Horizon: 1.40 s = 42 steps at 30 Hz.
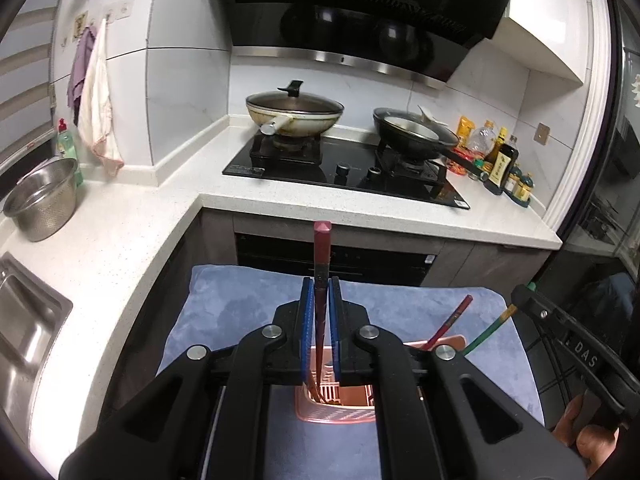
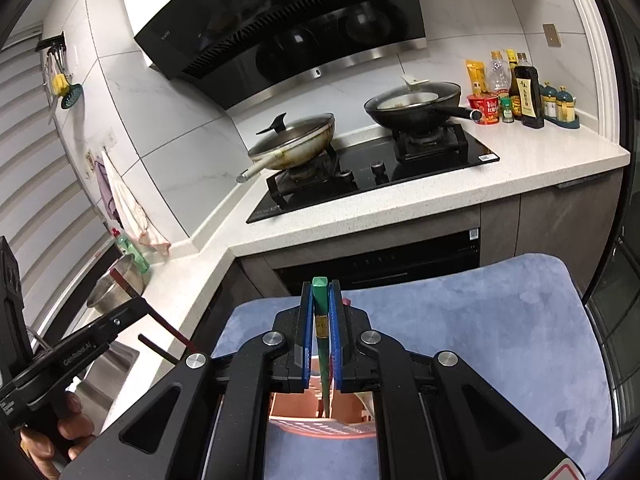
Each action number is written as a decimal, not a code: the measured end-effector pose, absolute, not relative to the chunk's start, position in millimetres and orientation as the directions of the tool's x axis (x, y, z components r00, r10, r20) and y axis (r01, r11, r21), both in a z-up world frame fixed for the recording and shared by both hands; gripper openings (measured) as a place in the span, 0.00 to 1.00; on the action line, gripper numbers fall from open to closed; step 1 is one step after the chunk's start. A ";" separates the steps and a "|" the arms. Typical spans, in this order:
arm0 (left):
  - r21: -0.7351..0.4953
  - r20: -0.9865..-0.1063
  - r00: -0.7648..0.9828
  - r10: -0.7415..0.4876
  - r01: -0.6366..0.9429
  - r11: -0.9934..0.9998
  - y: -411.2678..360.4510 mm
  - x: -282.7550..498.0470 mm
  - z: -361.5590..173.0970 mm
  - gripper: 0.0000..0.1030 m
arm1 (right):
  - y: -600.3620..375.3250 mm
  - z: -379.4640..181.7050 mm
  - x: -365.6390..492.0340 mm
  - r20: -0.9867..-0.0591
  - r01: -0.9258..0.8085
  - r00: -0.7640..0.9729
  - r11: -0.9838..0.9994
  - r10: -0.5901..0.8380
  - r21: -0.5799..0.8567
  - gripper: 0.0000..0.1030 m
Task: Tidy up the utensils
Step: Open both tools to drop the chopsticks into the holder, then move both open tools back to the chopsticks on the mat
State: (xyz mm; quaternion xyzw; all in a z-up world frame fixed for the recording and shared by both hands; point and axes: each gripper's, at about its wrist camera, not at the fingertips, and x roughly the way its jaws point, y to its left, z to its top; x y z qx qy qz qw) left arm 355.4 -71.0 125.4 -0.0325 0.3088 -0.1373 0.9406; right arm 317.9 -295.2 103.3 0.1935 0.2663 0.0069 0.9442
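My left gripper is shut on a dark red chopstick that stands upright, its lower end down inside the pink slotted utensil holder. A second red chopstick leans in the holder at the right. In the right wrist view, my right gripper is shut on a green chopstick whose tip reaches into the same pink holder. The holder stands on a blue cloth. Each gripper shows at the edge of the other's view, with the person's hand on it.
Behind the cloth runs a white L-shaped counter with a black hob, a lidded wok and a black pan. Sauce bottles stand at the right. At the left are a steel colander and a sink.
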 end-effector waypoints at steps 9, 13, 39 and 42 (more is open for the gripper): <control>-0.136 -0.551 0.799 -0.241 0.200 0.970 -65.6 344.1 134.0 0.42 | -293.7 113.2 301.2 -0.480 0.090 0.872 0.931 0.099 0.355 0.24; -0.110 -0.551 0.805 -0.220 0.191 0.975 -63.7 332.2 137.3 0.42 | -286.6 119.5 285.5 -0.476 0.075 0.874 0.940 0.099 0.334 0.26; -0.043 -0.724 0.663 -0.189 0.229 0.972 -29.1 155.7 30.3 0.56 | -219.7 -3.8 75.6 -0.726 -0.003 0.680 0.991 0.101 0.135 0.38; -0.030 -0.757 0.629 -0.176 0.236 0.971 -28.1 136.8 8.7 0.56 | -215.7 -23.3 57.7 -0.754 0.007 0.650 0.991 0.095 0.131 0.38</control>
